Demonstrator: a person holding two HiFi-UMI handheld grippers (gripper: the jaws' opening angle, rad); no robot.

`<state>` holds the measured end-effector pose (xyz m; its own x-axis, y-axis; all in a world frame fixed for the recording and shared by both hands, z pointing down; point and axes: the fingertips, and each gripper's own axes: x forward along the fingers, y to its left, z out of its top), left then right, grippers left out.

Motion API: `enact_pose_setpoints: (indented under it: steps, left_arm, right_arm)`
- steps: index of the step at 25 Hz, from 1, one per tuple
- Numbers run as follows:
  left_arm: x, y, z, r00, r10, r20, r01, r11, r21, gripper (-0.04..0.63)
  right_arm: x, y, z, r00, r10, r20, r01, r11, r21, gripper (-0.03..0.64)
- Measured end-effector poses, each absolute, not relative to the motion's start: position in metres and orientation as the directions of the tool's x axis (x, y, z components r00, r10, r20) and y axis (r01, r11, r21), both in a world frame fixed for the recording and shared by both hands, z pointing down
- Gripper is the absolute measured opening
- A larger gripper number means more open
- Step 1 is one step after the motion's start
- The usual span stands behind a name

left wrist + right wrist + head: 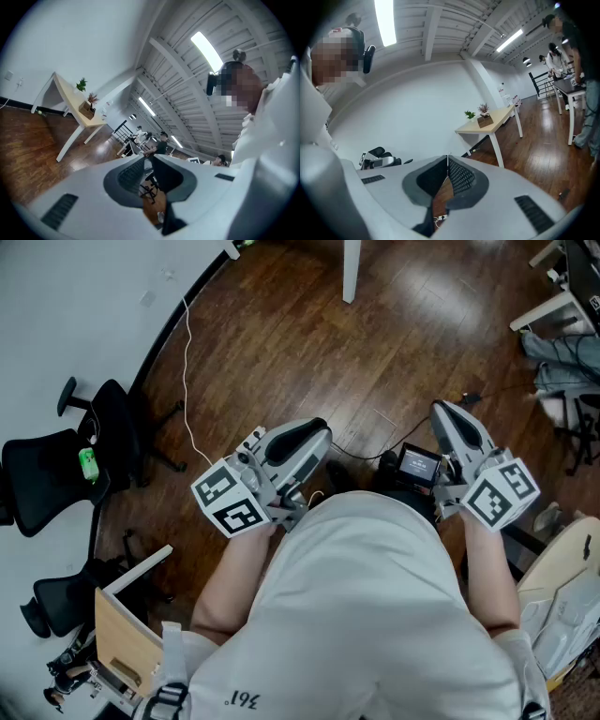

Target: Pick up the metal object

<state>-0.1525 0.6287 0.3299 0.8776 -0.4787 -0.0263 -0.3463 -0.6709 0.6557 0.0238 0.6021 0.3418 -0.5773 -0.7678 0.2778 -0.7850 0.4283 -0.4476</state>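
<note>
The left tool (149, 161) stands narrowly released and empty. The right tool (447, 158) is clenched tip to tip on nothing. Both sit close to the person's torso (375, 615) and aim into the room. The metal object appears in no view.

Risk: a blind approach, or the clenched right tool knocking the object away.

Count: two tools, one desk (497, 119), two plants (469, 114), zero metal objects.

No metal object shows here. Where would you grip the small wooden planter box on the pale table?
Probably clamp the small brown wooden planter box across its long walls, coming in level from the side: a plant sticks up from its top.
</note>
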Motion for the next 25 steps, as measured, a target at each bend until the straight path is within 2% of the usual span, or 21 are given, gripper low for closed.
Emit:
enact_pose_setpoints:
  steps: [18, 25]
  left_arm:
    - [-0.163, 0.618, 0.332, 0.879, -0.474, -0.041, -0.329, -0.668, 0.667, 0.055]
    - [-0.163, 0.589, 0.340, 0.863, -0.505, -0.011, -0.370, -0.646, 0.668, 0.055]
  right_arm:
    - [0.006, 0.583, 0.344, -0.582, -0.749, 0.316, -0.792, 0.434, -0.431, 0.005]
    - [0.005, 0.545, 0.357, -0.619, -0.723, 0.308, -0.764, 0.462, -0.451, 0.005]
